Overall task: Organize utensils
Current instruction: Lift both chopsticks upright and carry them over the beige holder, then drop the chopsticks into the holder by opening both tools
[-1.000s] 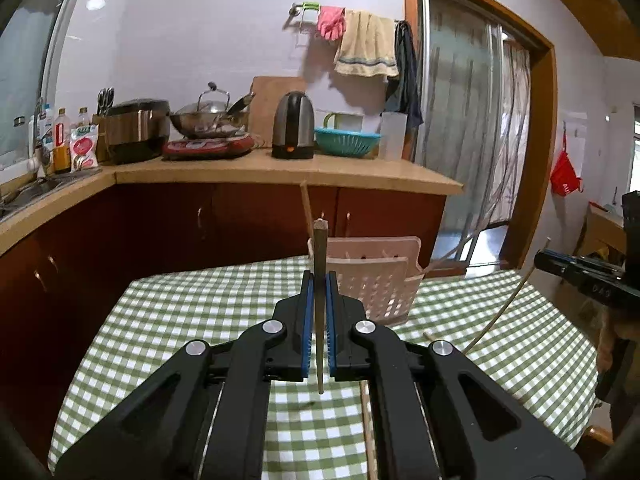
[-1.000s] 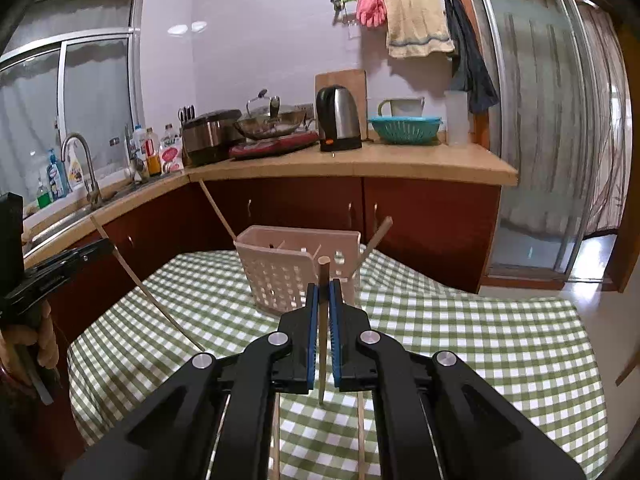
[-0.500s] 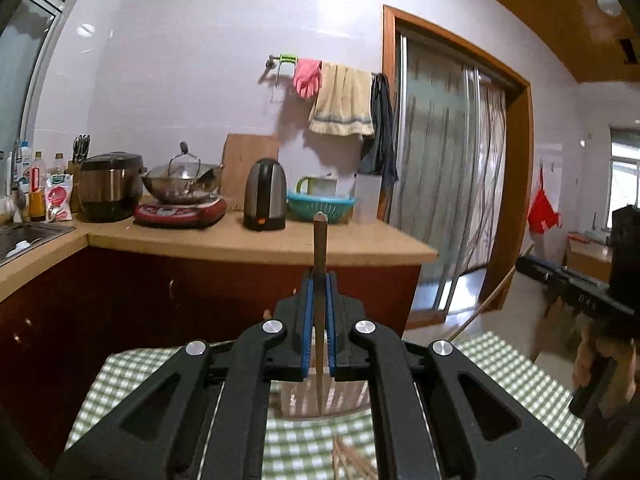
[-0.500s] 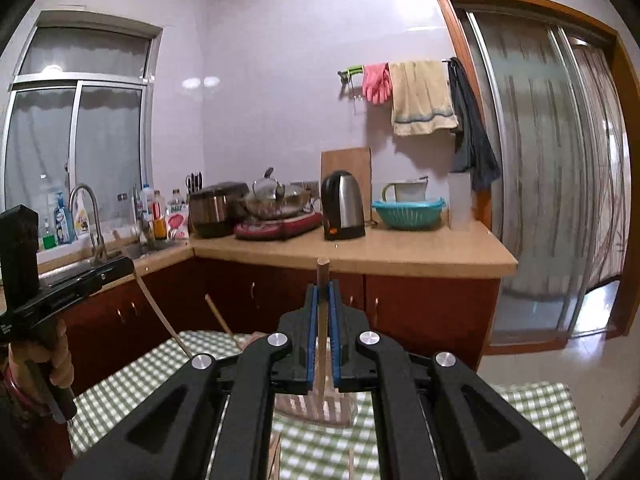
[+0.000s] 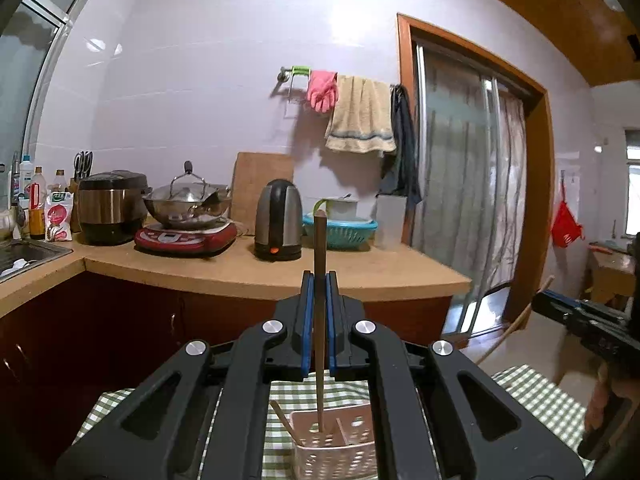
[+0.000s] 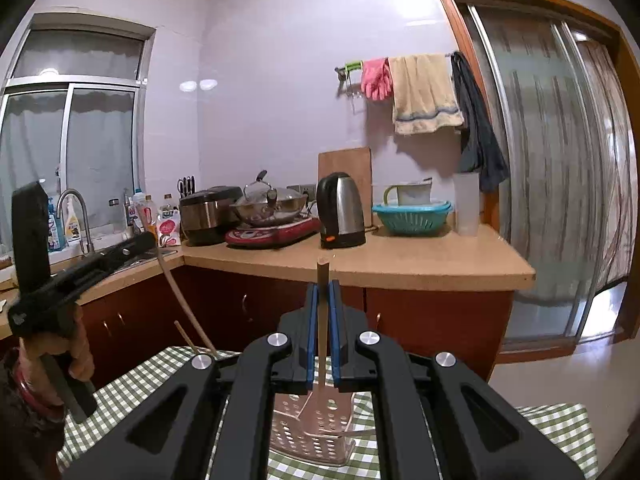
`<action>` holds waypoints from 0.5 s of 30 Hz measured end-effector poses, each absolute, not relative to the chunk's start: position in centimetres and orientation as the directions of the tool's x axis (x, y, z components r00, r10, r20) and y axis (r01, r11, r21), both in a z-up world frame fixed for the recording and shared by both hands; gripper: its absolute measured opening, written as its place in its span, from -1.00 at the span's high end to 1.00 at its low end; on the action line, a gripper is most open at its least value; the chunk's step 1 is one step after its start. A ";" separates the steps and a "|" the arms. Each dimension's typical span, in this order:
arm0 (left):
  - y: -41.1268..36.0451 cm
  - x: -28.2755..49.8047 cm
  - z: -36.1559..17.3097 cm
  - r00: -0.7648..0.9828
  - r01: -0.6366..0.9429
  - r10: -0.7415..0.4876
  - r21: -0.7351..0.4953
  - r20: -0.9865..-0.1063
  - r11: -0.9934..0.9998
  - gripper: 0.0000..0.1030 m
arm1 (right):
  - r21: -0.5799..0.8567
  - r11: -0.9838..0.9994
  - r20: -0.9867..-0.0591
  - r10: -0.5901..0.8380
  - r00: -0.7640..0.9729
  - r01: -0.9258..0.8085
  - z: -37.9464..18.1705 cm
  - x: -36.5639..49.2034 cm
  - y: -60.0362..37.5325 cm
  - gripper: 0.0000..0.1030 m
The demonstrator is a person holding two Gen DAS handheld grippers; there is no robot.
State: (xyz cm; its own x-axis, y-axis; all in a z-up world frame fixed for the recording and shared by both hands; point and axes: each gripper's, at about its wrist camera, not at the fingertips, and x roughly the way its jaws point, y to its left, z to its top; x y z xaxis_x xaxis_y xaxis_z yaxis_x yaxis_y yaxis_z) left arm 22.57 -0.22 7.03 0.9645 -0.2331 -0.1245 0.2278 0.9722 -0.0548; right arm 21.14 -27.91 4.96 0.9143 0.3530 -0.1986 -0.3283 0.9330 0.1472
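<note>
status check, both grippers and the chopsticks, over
Left gripper shut on a chopstick, upright. Right gripper shut on another chopstick. Both tips over the pink basket. Nothing blocking.

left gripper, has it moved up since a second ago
Yes. The left gripper, shut on a chopstick, has risen: its tips were level with the basket on the table and now sit against the countertop edge, the basket far below them.
</note>
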 end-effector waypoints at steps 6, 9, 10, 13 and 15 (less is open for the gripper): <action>-0.9 25.2 3.3 0.951 0.226 -0.233 -0.056 -0.201 0.972 0.88 | 0.178 0.926 -0.266 0.371 0.890 -0.333 1.9 23.4 -27.4 0.88; -1.0 25.7 1.8 0.943 0.232 -0.239 -0.060 -0.233 0.971 0.88 | 0.193 0.925 -0.300 0.374 0.878 -0.328 0.2 24.2 -27.2 0.88; -1.0 25.9 1.5 0.940 0.232 -0.240 -0.061 -0.241 0.971 0.88 | 0.198 0.923 -0.307 0.377 0.874 -0.329 -0.2 24.4 -27.2 0.88; -1.1 26.3 0.5 0.932 0.238 -0.247 -0.064 -0.267 0.969 0.88 | 0.205 0.921 -0.319 0.384 0.867 -0.332 -0.9 24.9 -27.1 0.88; -1.2 26.5 -0.1 0.927 0.241 -0.249 -0.063 -0.280 0.968 0.86 | 0.218 0.916 -0.333 0.395 0.857 -0.337 -1.3 25.2 -27.1 0.88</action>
State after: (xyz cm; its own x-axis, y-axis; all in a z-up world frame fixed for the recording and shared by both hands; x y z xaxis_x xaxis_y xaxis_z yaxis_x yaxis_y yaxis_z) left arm 26.52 -1.23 -0.09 0.9271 -0.2489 -0.2804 0.2411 0.9685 -0.0626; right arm 25.16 -27.06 -1.32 0.8565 0.3946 -0.3326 -0.3374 0.9158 0.2178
